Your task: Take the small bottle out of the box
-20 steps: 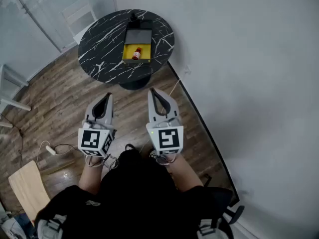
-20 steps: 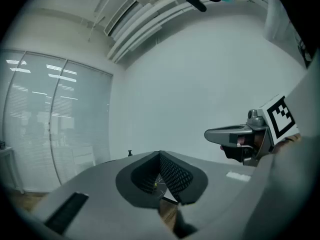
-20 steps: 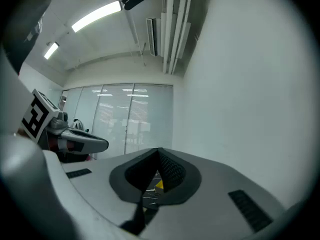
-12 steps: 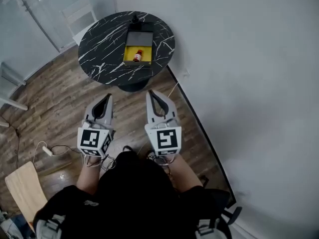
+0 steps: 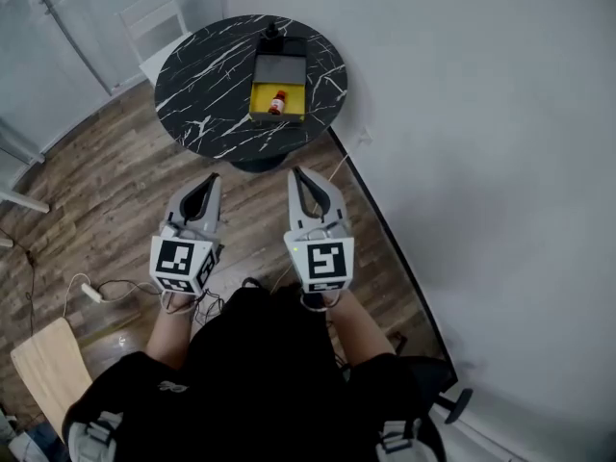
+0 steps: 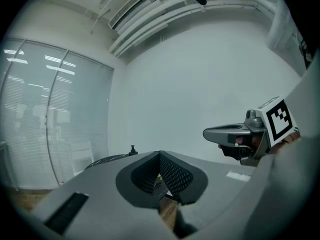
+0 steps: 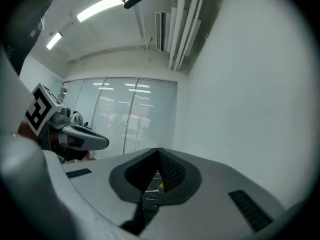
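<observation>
Your left gripper (image 5: 210, 179) and right gripper (image 5: 296, 173), both clenched empty, hang well short of the round black marbled table (image 5: 207, 85) bearing a yellow-lined box (image 5: 262, 102) with the small red bottle (image 5: 278, 102).

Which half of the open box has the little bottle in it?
The yellow half, the one nearer the person: the small bottle lies in it. The grey half behind it shows nothing inside.

The grey right gripper (image 7: 159, 153) holds its black mesh-padded jaws closed tip to tip on nothing. The hollow beneath them shows a black white-veined tabletop (image 7: 146, 196) and a yellow speck (image 7: 160, 186). The left gripper (image 7: 102, 143) hangs at left, before a blind-covered glass wall (image 7: 125, 114).
</observation>
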A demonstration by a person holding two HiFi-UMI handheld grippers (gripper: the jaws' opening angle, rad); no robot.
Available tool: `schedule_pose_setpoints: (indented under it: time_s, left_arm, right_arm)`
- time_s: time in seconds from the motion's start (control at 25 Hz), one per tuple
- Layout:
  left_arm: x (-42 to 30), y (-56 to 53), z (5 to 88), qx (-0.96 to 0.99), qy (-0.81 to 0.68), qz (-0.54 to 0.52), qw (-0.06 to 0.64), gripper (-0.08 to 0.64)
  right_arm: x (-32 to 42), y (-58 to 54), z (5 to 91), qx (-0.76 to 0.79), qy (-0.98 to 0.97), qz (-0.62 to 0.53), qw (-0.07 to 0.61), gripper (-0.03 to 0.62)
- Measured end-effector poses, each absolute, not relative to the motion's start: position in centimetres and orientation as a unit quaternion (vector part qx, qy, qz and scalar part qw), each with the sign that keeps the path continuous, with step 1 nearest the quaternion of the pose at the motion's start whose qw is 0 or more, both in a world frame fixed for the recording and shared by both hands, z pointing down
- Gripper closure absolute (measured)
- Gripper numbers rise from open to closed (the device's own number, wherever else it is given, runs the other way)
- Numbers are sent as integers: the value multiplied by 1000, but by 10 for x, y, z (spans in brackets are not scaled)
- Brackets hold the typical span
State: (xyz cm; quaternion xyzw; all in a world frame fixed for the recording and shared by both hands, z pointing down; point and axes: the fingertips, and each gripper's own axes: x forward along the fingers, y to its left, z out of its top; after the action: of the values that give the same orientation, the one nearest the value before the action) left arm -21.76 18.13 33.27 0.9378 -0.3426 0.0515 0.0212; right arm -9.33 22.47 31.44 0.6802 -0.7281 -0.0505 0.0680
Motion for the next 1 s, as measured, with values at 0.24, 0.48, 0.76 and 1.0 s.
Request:
schedule_pose_setpoints:
  time_s: [0.24, 0.48, 0.76, 1.0]
  left_arm:
    - [-213, 162, 348, 943, -325, 65, 34, 561]
    - [-192, 128, 355, 942, -323, 80, 42, 561]
    - [-163, 76, 355, 938, -327, 102, 48, 561]
    - [-129, 40, 366, 932, -333, 129, 65, 561]
  right_arm:
    - [-90, 208, 326, 689, -719, -38, 82, 597]
    - [-63, 173, 332, 690, -718, -30, 82, 597]
    - [-25, 118, 338, 677, -731, -12, 85, 597]
    - [1, 82, 349, 635, -767, 7, 97, 597]
